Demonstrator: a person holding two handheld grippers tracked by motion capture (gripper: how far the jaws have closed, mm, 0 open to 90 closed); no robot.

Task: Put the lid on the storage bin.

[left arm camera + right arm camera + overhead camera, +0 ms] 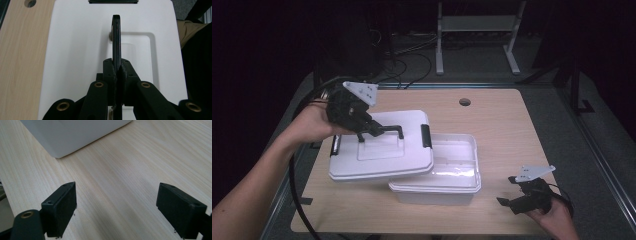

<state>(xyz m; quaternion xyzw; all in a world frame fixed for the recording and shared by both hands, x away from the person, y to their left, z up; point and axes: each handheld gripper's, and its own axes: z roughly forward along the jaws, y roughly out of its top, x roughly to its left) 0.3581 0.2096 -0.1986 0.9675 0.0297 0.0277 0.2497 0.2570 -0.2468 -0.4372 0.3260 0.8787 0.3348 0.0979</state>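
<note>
**Ana:** Lid (382,147) first: where is it?

**Ben:** Hanging from the left gripper (371,127). Its jaws are pinched nearly together on the black handle (116,37), which runs straight out ahead of them in the left gripper view, with the white top of the lid spreading to both sides below.

**Ana:** On the box or off it?

**Ben:** Part way, I'd say. Seen from the high view, the lid overlaps the left portion of the white box (457,172), and most of the box's inside lies open to the right of the jaws. The lid looks lifted, not seated. Whether it is going on or coming off I can't tell; either way its black latches (426,136) are not clipped to the box.

**Ana:** And the other hand?

**Ben:** The right gripper (116,207) rests low near the counter's (502,125) front right corner, jaws wide with nothing between them. A corner of the box sits ahead of them and to their left, well apart.

**Ana:** Room to move?

**Ben:** Plenty of bare wood beyond and to the right of the box. The tight spot is on the left: the lid's outer end is already near the counter's left edge, so little wood is left beneath it there.
</note>
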